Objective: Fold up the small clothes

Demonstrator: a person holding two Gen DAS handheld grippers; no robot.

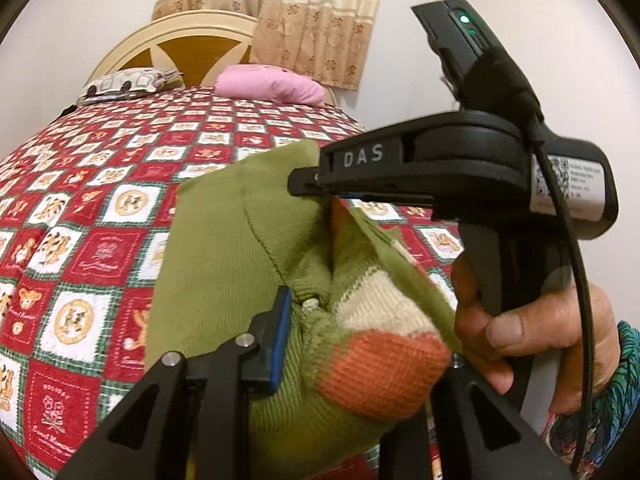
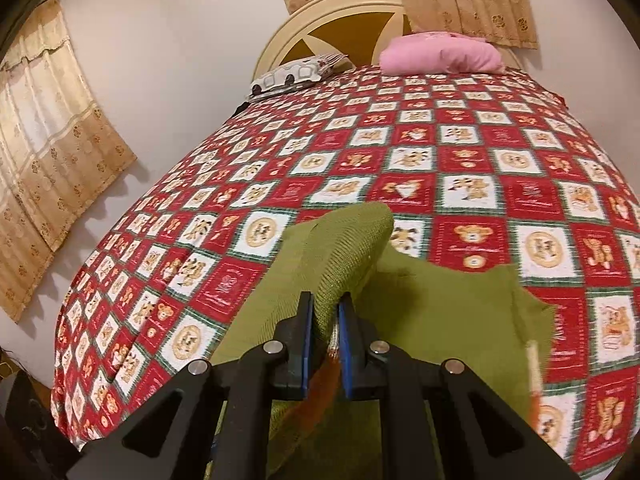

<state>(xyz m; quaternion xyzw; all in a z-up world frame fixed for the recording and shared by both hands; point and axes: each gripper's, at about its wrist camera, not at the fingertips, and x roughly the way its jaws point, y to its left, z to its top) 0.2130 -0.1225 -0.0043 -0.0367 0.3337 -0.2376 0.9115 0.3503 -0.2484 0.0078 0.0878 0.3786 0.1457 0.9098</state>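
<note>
So I've got this little green knit sweater (image 1: 224, 264) lifted off the red patchwork bedspread (image 2: 460, 168), hanging above its near end. My right gripper (image 2: 325, 344) is clamped tight on a ribbed edge. My left gripper (image 1: 360, 328) is bunched up in the orange-and-cream patterned part, jaws pinched on the knit as far as I can tell, one side hidden. The garment stretches between the two, right gripper farther up the bed. Laying it flat looks like the next thing.

Checked bedspread (image 2: 460, 152), pink pillow (image 2: 440, 56) (by headboard (image 2: 344, 12)), beige curtains (image 2: 48, 152).
</note>
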